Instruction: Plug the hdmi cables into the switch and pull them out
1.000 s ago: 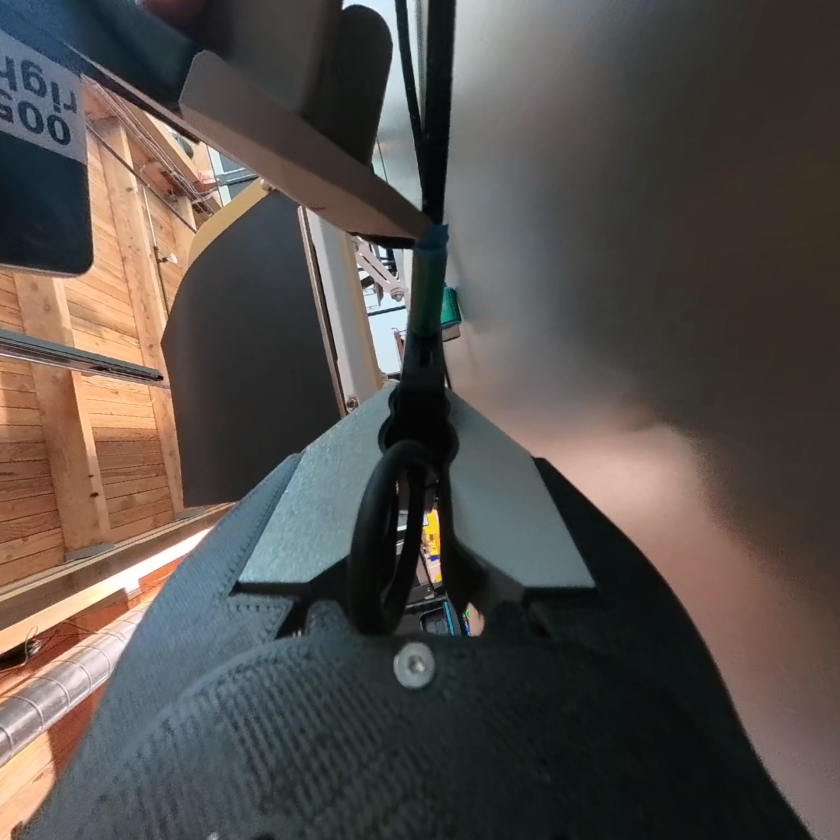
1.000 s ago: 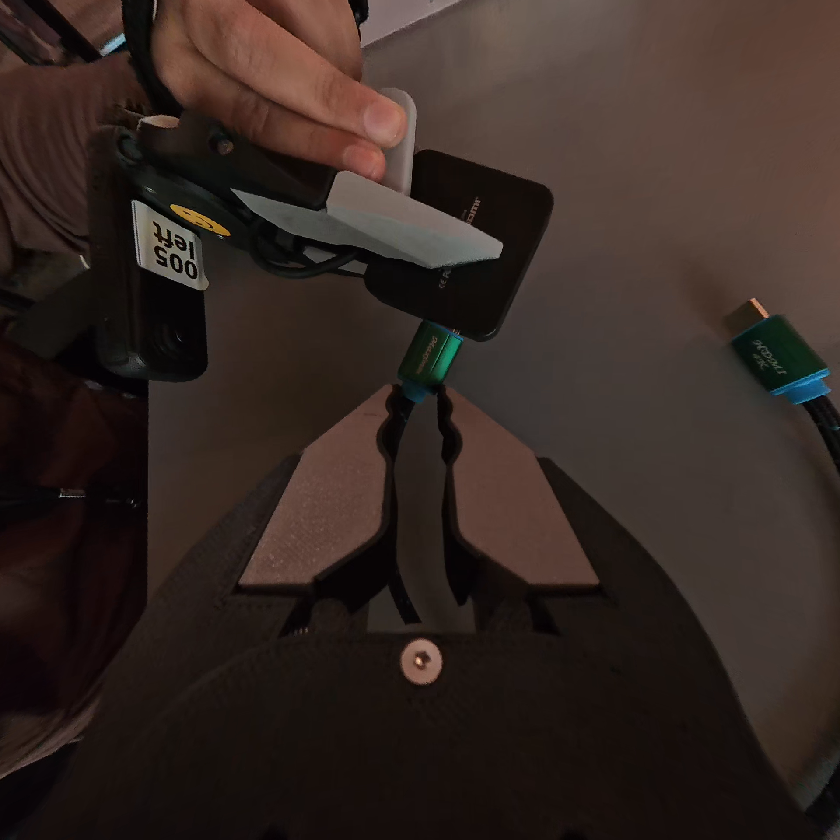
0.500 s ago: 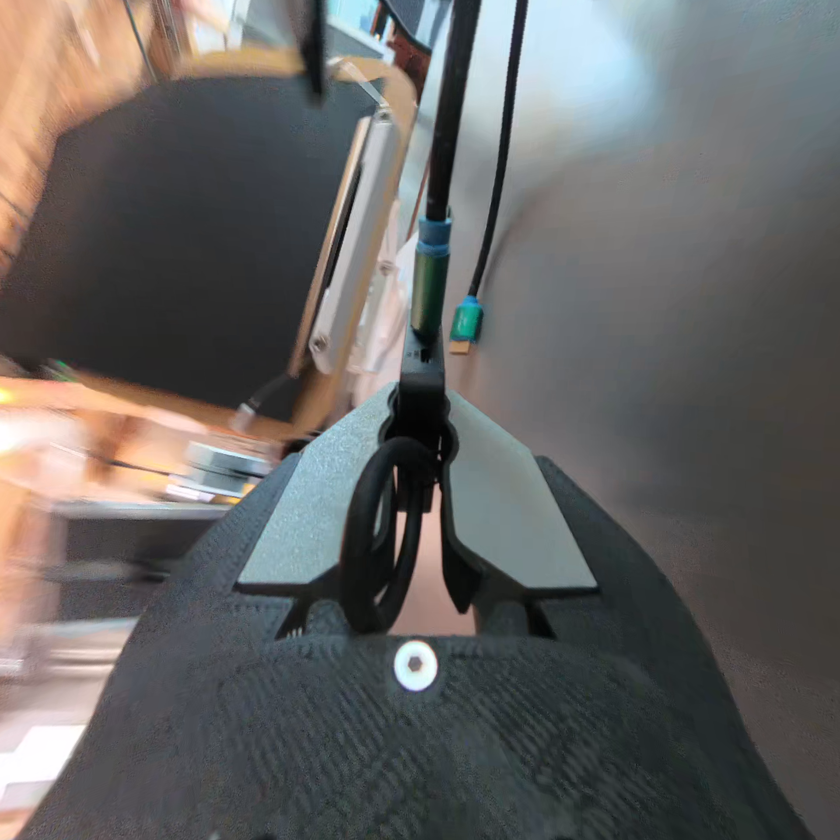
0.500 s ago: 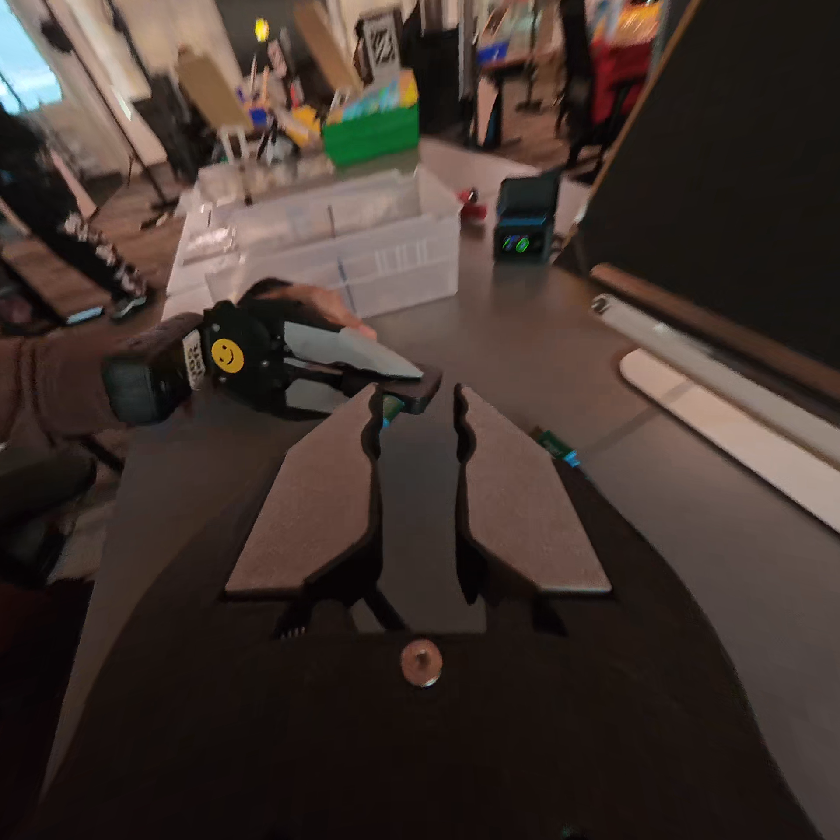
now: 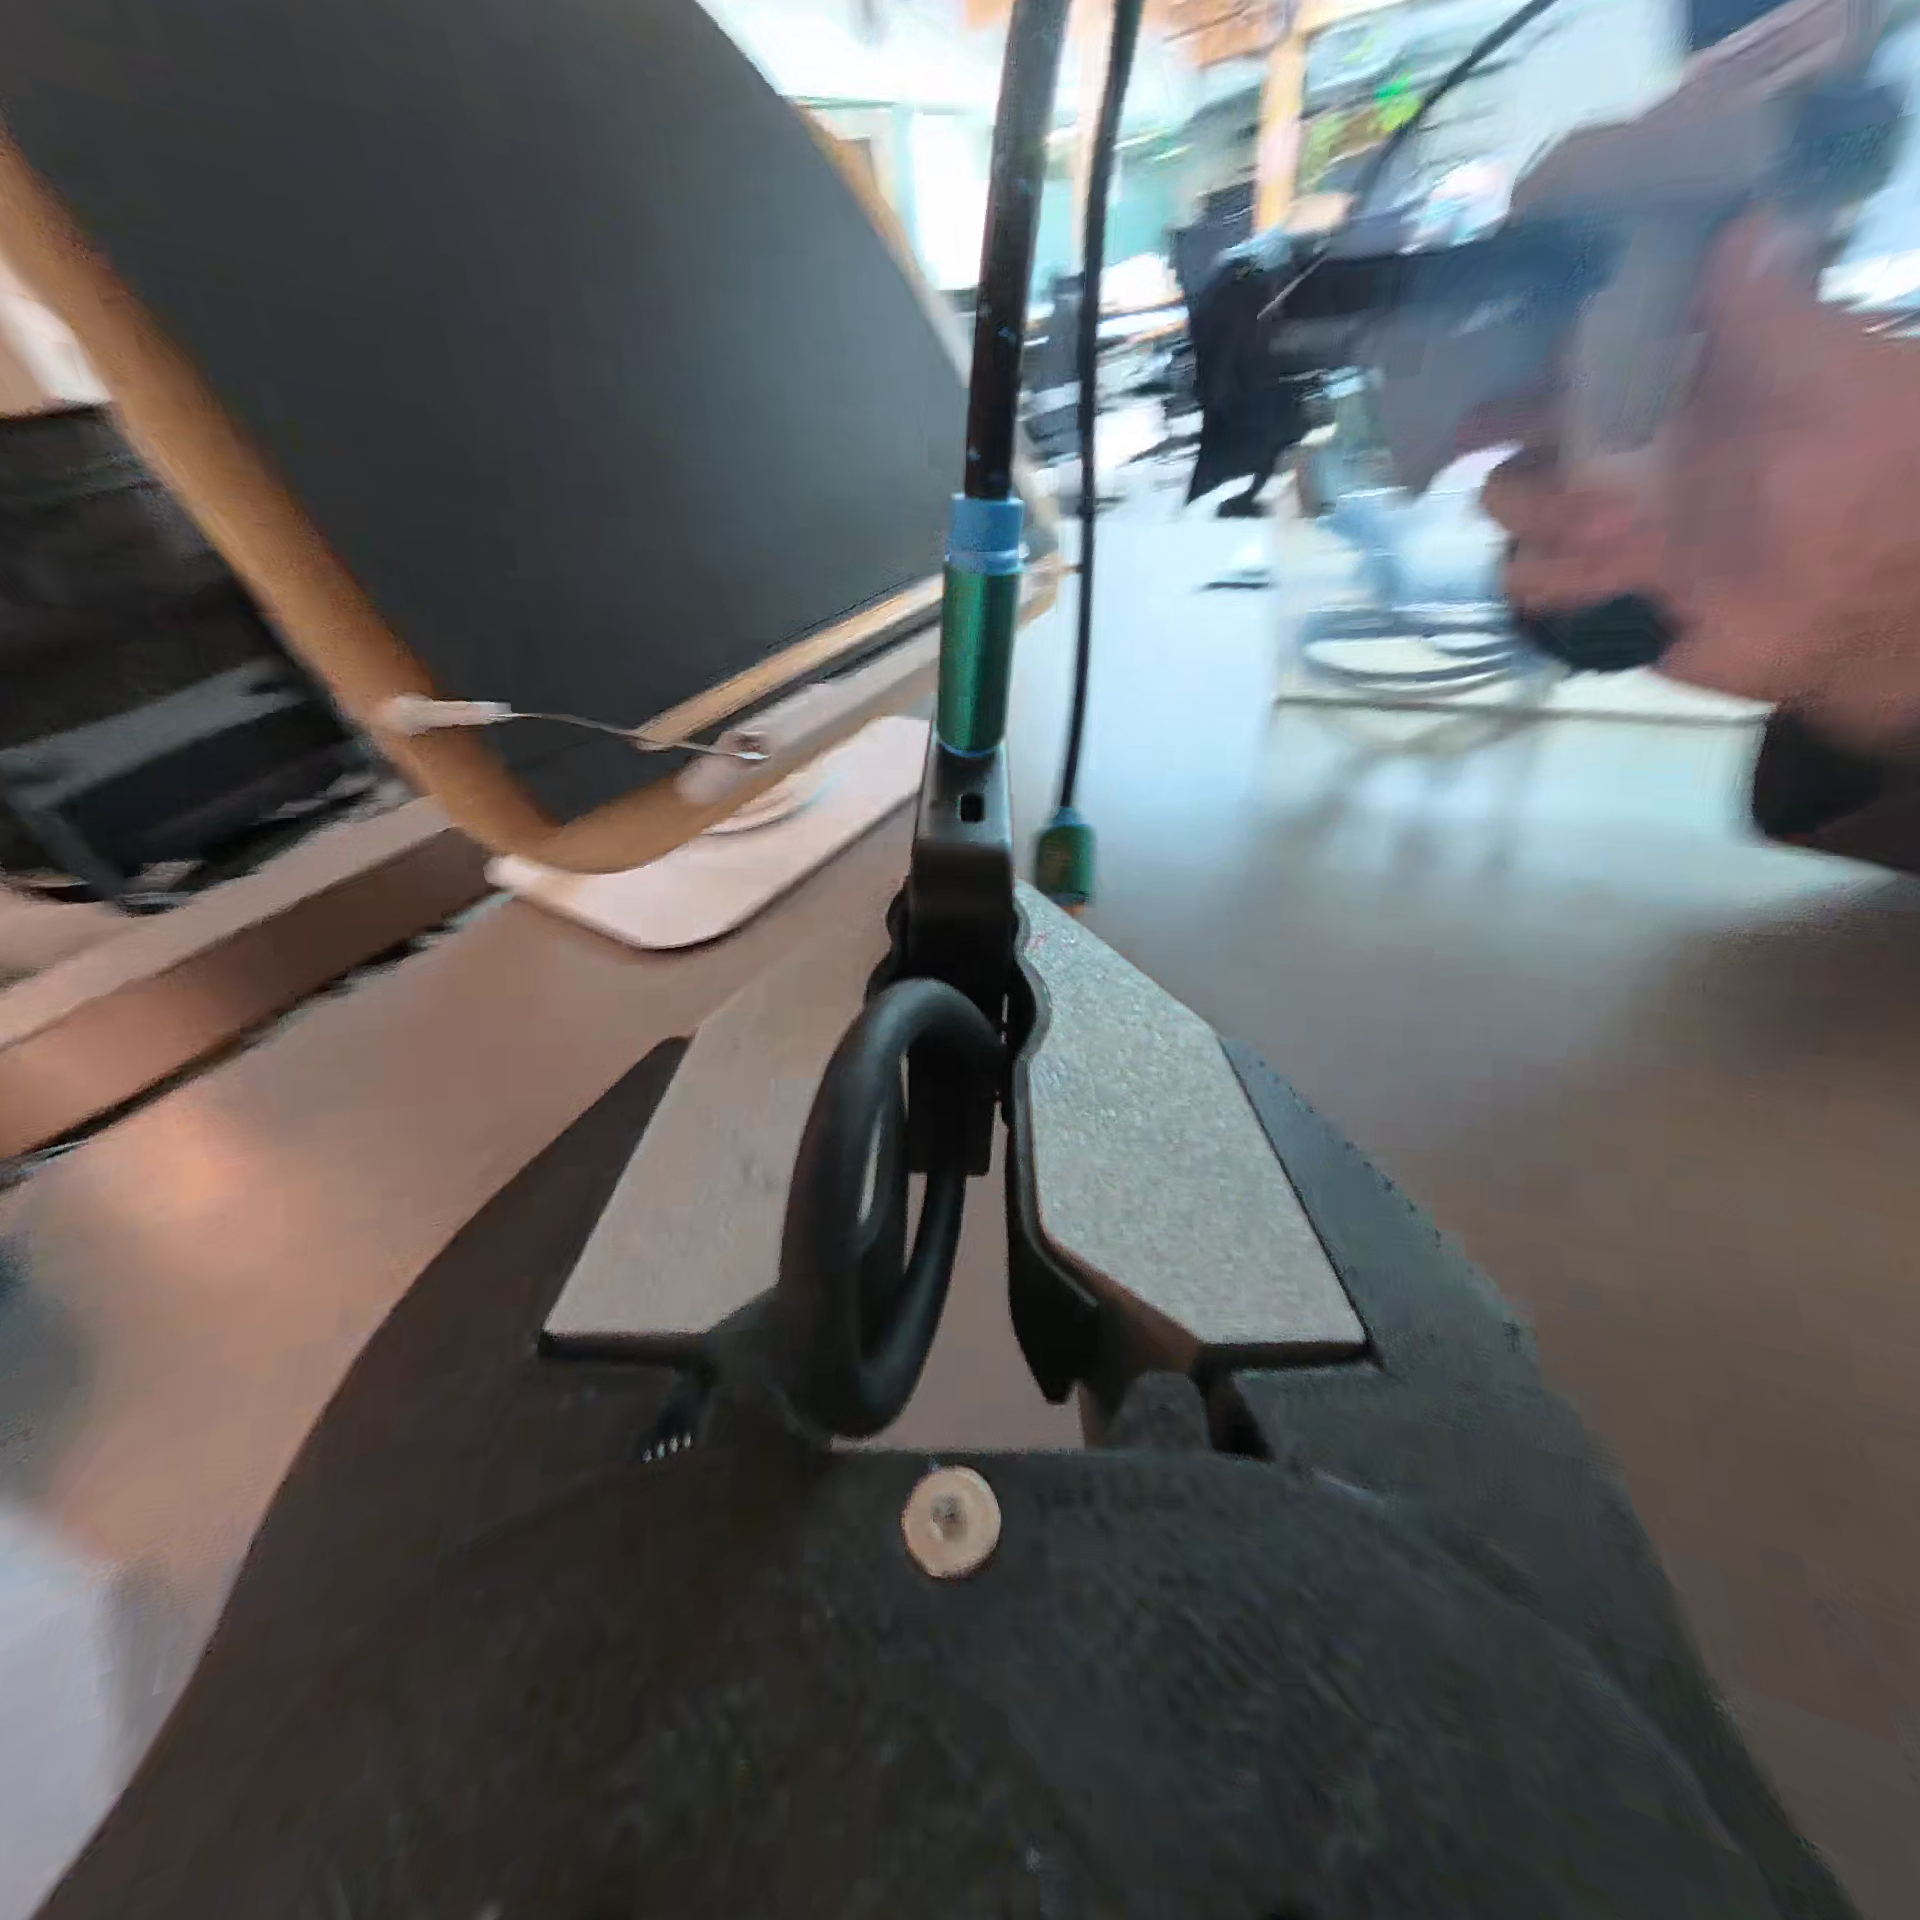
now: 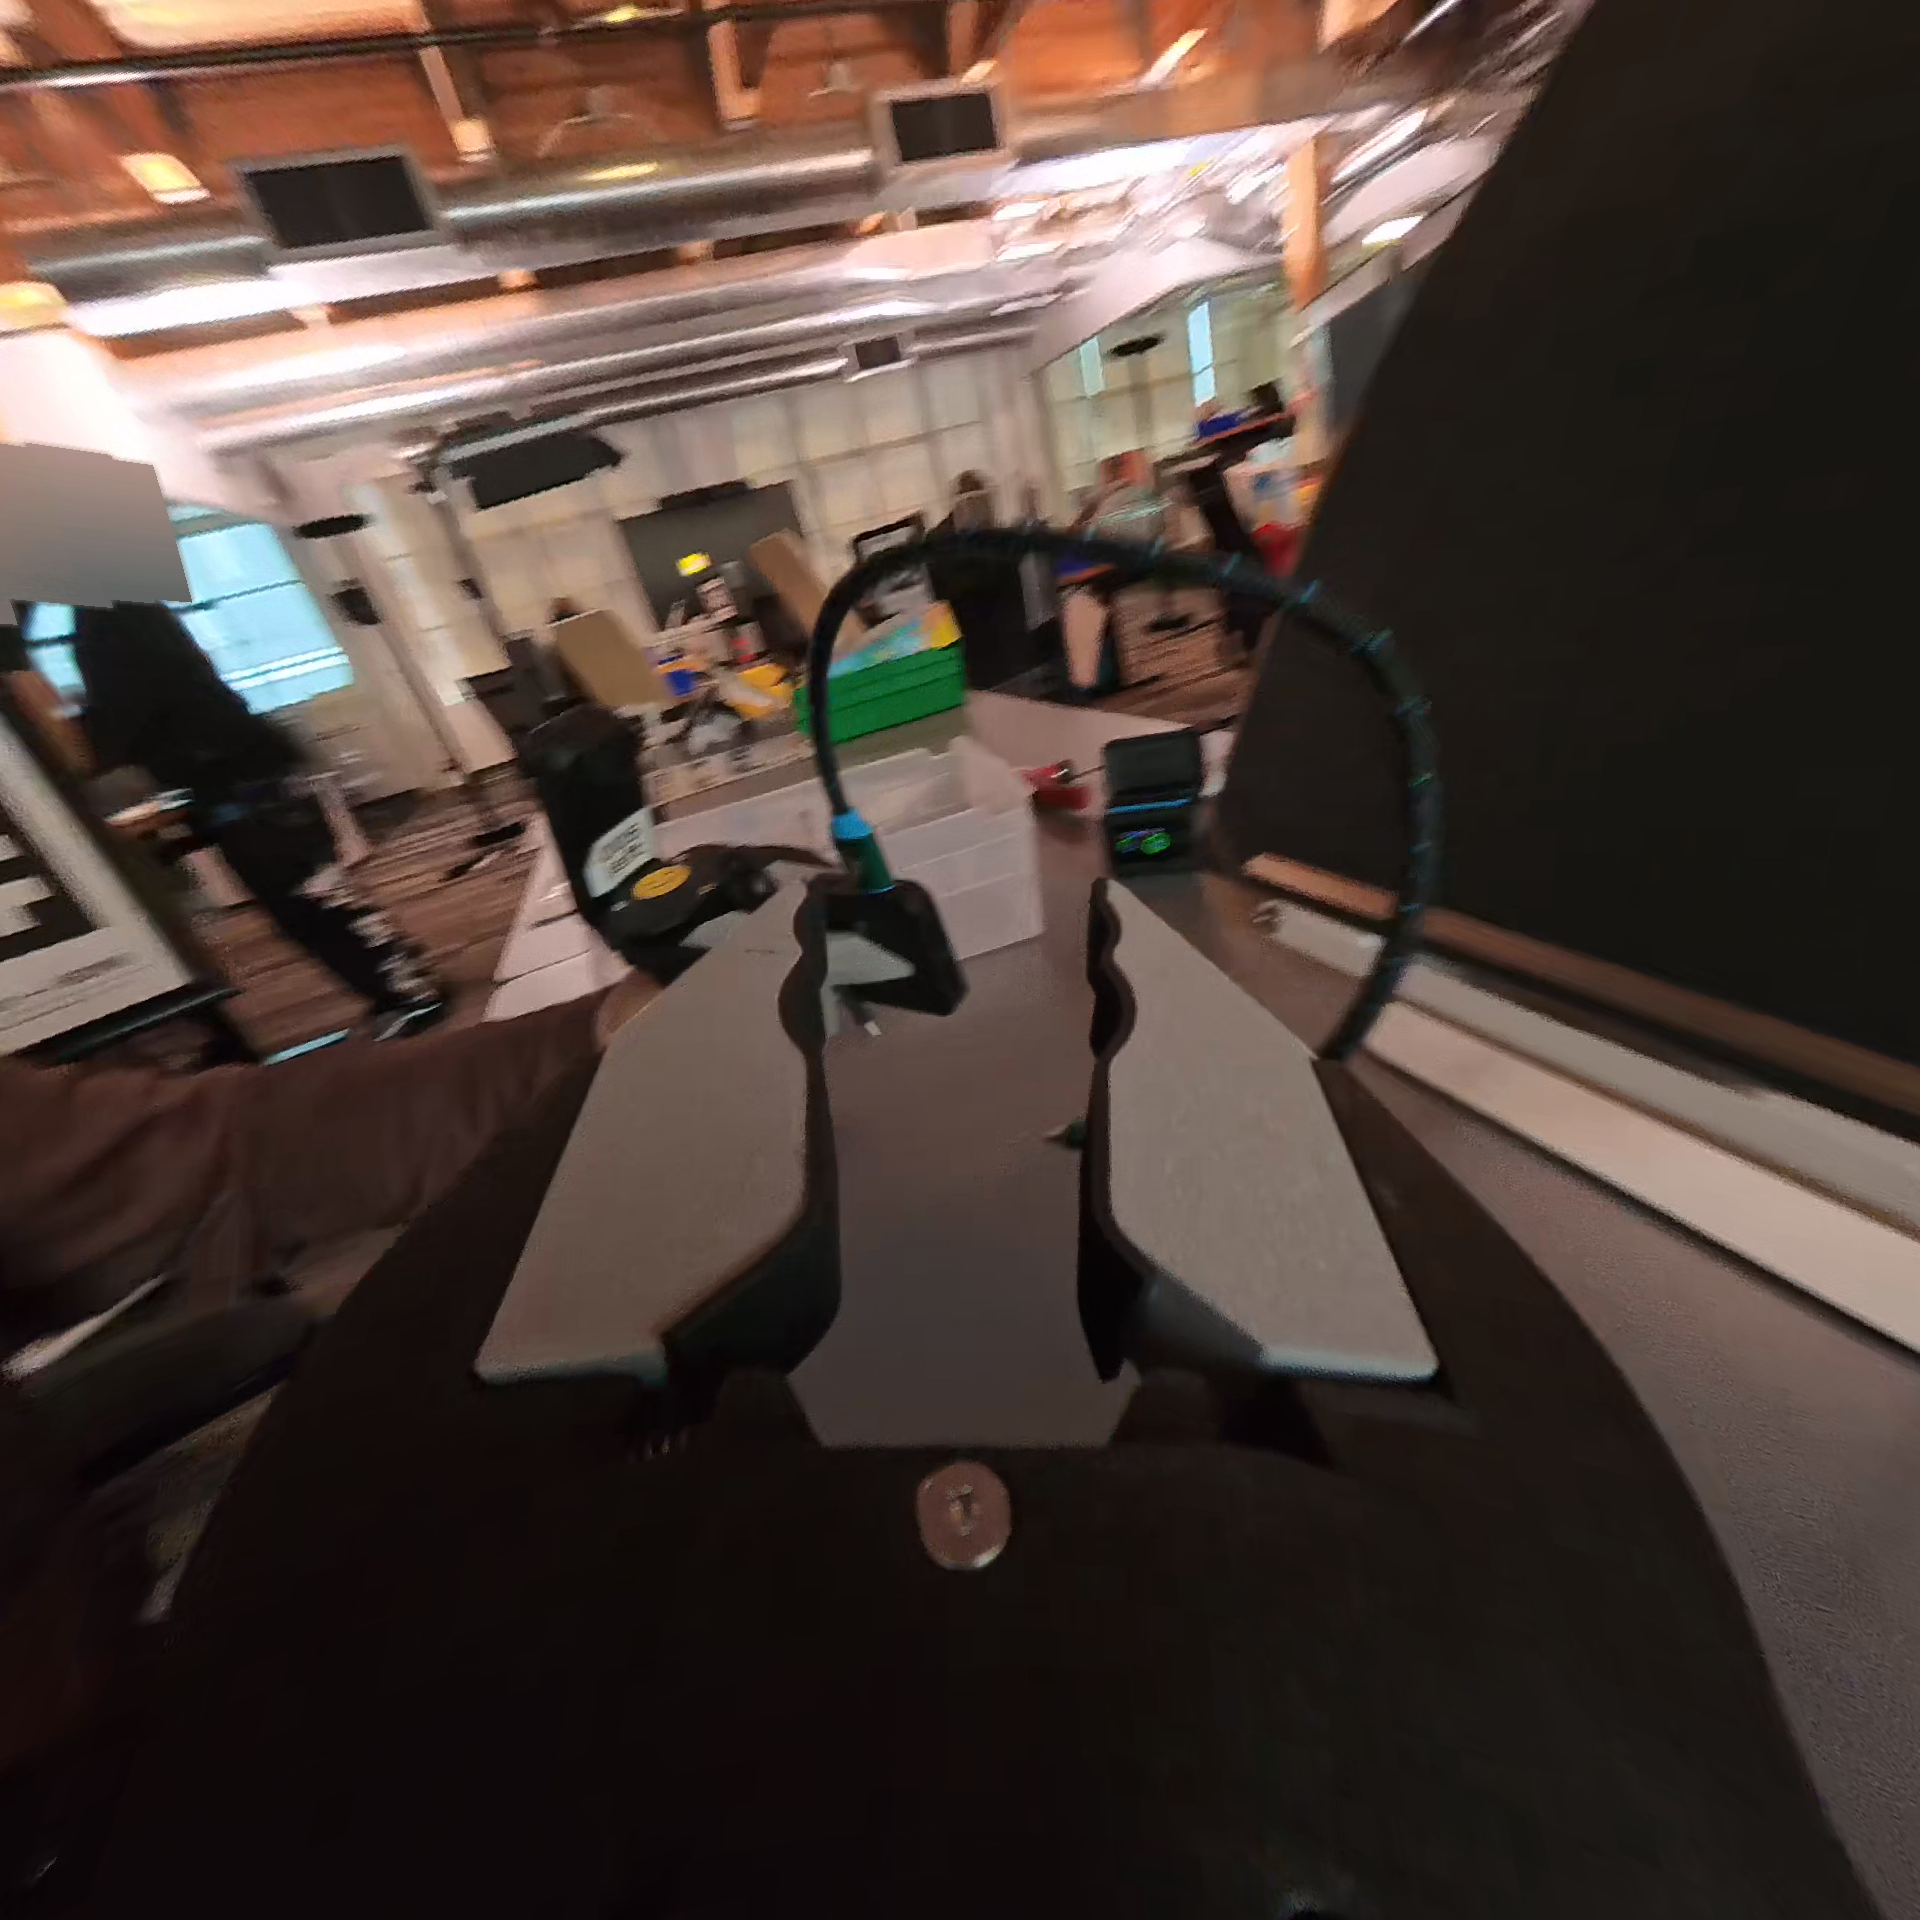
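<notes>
Left claw pinching black switch, green plug seated ahead, right claw spread and bare, sticker writing blurred, second plug partly hidden

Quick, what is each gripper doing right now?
Left gripper: closed on the black switch, green cable plug plugged into it.
Right gripper: open, holding nothing.

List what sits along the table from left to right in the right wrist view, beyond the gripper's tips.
Left gripper holding the black switch → clear plastic bin → small black device with green lights → black board.
</notes>
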The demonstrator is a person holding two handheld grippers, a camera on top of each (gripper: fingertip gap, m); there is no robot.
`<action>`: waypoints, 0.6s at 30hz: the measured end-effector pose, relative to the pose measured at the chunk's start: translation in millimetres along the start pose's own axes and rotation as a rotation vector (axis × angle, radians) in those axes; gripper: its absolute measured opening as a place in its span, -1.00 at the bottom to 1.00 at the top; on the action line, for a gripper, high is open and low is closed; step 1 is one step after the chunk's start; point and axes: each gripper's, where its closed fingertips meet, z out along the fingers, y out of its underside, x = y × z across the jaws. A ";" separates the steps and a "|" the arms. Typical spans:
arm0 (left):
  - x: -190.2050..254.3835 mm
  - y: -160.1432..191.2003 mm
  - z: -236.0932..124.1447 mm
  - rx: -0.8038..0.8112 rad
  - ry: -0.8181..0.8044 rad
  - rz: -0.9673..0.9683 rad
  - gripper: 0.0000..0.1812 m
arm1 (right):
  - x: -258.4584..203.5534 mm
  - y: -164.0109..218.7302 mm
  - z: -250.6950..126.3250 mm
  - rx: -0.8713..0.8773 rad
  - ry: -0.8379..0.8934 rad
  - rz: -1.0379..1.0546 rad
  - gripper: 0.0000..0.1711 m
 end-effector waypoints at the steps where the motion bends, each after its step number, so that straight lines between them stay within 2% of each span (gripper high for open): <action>1: 5.9 0.0 1.0 0.003 0.040 -0.023 -0.87 | -6.5 7.8 7.4 -0.029 -0.049 0.018 -0.43; 7: 47.3 10.8 11.3 -0.038 0.243 -0.075 -0.87 | -35.7 71.4 43.7 -0.302 -0.197 0.043 -0.41; 13: 74.2 14.4 12.0 -0.068 0.347 -0.028 -0.87 | -48.3 105.0 56.0 -0.423 -0.239 0.033 -0.48; 18: 85.9 13.8 8.4 -0.075 0.435 -0.087 -0.87 | -43.9 111.8 55.1 -0.460 -0.192 -0.076 -0.78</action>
